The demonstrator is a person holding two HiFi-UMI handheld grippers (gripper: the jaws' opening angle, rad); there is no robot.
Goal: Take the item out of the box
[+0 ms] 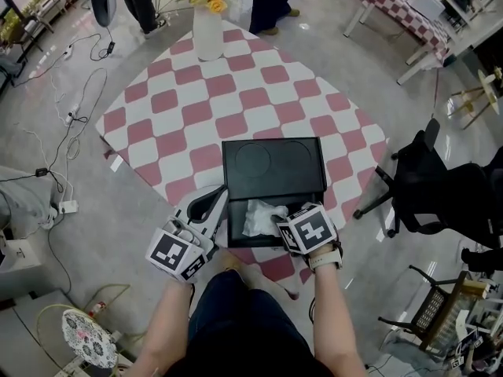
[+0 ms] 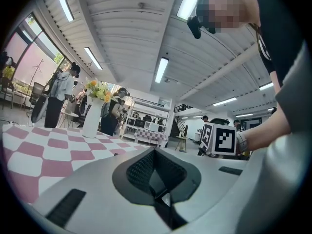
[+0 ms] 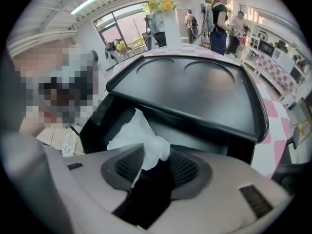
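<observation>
**Crumpled white item (image 1: 259, 217) is pinched inside the open black box (image 1: 271, 163) at the near edge of the checked table (image 1: 196, 100)**
A tear or a slip is judged the main risk on lifting, since only a soft fold is caught. The right gripper (image 3: 156, 162), tipped down into the box, has its jaws partly closed on that fold. The left gripper (image 1: 209, 204) is held just beside the box's left wall, its jaws closed on nothing.

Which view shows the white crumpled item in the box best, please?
The right gripper view: the white crumpled item looms close between the right gripper's tongs. The head view shows it small; the left gripper view misses it.
</observation>
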